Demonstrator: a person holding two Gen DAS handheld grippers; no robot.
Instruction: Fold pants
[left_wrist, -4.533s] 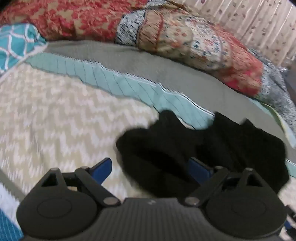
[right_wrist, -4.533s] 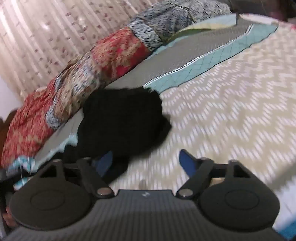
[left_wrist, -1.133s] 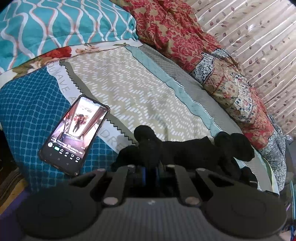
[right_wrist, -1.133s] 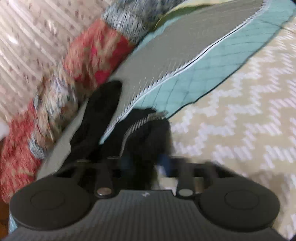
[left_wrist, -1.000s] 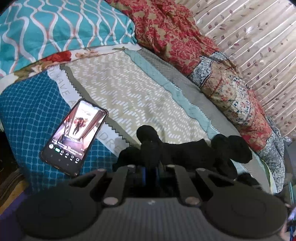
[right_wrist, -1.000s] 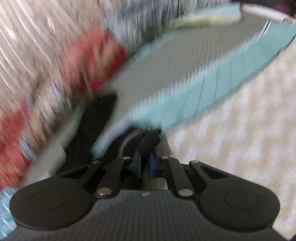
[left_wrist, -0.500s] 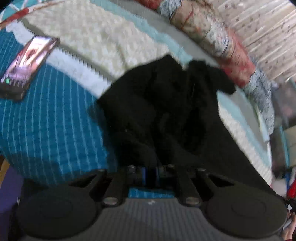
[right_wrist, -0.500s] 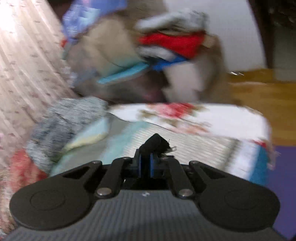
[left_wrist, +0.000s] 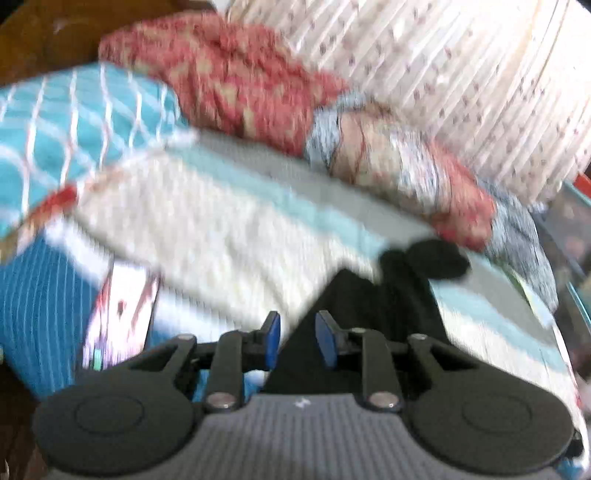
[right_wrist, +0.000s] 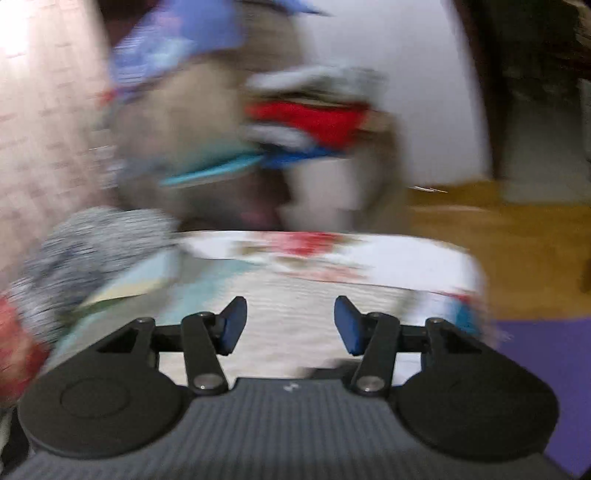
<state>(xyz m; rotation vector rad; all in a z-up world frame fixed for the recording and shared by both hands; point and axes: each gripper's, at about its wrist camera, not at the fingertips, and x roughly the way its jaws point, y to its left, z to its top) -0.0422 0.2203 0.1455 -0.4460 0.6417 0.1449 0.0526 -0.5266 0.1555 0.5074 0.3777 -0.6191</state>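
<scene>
From the left wrist view, the left gripper has its jaws set narrow with a gap between the blue pads, and the black pants lie right ahead of them on the bed. A dark corner of cloth rises through the gap and past the right-hand pad; whether the pads pinch it or merely straddle it I cannot tell through the blur. The garment runs forward and to the right of the jaws, ending in a bunched lump at the far end. A phone lies just left of the jaws.

From the right wrist view, the right gripper stands with its jaws wide and nothing between them. Only pale bedcover shows ahead; a dark sliver sits just behind the jaws, against the gripper body, possibly the pants, too blurred to say.

The left hand looks much the nearer to the cloth; I judge the right must swing back toward the far, bunched end.
</scene>
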